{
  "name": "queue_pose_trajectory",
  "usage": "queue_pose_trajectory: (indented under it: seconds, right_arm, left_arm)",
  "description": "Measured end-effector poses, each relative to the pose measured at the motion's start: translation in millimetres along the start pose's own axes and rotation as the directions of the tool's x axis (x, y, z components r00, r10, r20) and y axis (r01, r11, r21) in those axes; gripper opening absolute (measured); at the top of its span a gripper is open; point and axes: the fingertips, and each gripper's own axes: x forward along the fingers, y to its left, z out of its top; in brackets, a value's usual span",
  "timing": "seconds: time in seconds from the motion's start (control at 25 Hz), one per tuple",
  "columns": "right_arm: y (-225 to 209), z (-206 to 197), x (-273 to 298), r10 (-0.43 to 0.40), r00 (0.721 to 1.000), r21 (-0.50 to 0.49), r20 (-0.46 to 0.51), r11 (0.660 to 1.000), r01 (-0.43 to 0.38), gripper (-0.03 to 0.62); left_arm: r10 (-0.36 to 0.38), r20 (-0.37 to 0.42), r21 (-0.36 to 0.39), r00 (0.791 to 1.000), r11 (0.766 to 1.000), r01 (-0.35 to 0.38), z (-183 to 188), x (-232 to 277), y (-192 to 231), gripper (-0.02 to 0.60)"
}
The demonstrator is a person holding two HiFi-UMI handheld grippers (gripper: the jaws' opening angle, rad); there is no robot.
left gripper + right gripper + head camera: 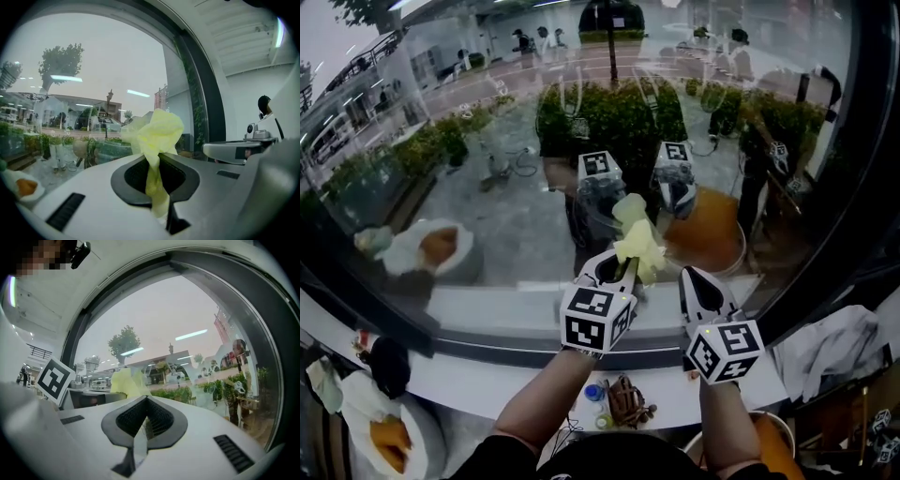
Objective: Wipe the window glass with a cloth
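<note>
Nearest to the lens, two bare forearms (546,398) are seen reaching up from the bottom edge of the head view toward the window glass (487,187), each ending in a gripper topped by a marker cube (598,319).

The left gripper (626,266) is held close before the window glass, near its lower edge. Its jaws are clamped on a pale yellow cloth (638,241). In the left gripper view (158,173) the cloth (157,133) is seen pinched into a narrow strip between the dark pads and bunched out loosely beyond the tips, toward the glass (84,89). In the head view the bunched end meets its own reflection, so it appears to be touching the pane.

The right gripper (697,278) is held just to the right of the left one, a little further back from the glass. In the right gripper view (146,420) its jaws are drawn together to a thin slit and nothing is held between them. The yellow cloth (125,383) is seen to its left, with the glass (164,324) ahead.

Below the glass a white sill (487,307) is seen. Lower still, to the left, a white plate (420,420) is seen with something orange on it. A heap of white fabric (842,342) lies below the glass at its right. Along the right side the pane is bounded by a dark frame (862,169).
</note>
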Motion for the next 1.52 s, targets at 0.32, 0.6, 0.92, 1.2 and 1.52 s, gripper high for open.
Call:
queue_pose_trajectory:
  seconds: [0.32, 0.6, 0.92, 1.2, 1.52]
  right_arm:
    - [-9, -7, 30, 0.053, 0.999, -0.019, -0.01, 0.998, -0.053, 0.026]
    - [-173, 13, -22, 0.122, 0.992, -0.022, -0.028, 0.992, -0.123, 0.026]
    - [-65, 5, 18, 0.163, 0.986, -0.032, -0.044, 0.986, -0.165, 0.026]
    - [-160, 24, -16, 0.208, 0.976, -0.037, -0.063, 0.977, -0.211, 0.026]
    - [-113, 16, 8, 0.263, 0.962, -0.037, -0.075, 0.963, -0.266, 0.026]
  left_arm:
    - [0.048, 0.016, -0.018, 0.999, 0.999, -0.048, -13, 8, 22, 0.032]
    - [0.12, 0.01, -0.037, 0.993, 0.992, -0.119, -5, 114, -105, 0.032]
    - [0.163, 0.011, -0.051, 0.987, 0.985, -0.162, -13, 34, -17, 0.032]
    - [0.215, 0.008, -0.066, 0.977, 0.975, -0.214, -2, 89, -95, 0.032]
    - [0.279, -0.009, -0.077, 0.96, 0.957, -0.279, -12, 56, -49, 0.032]
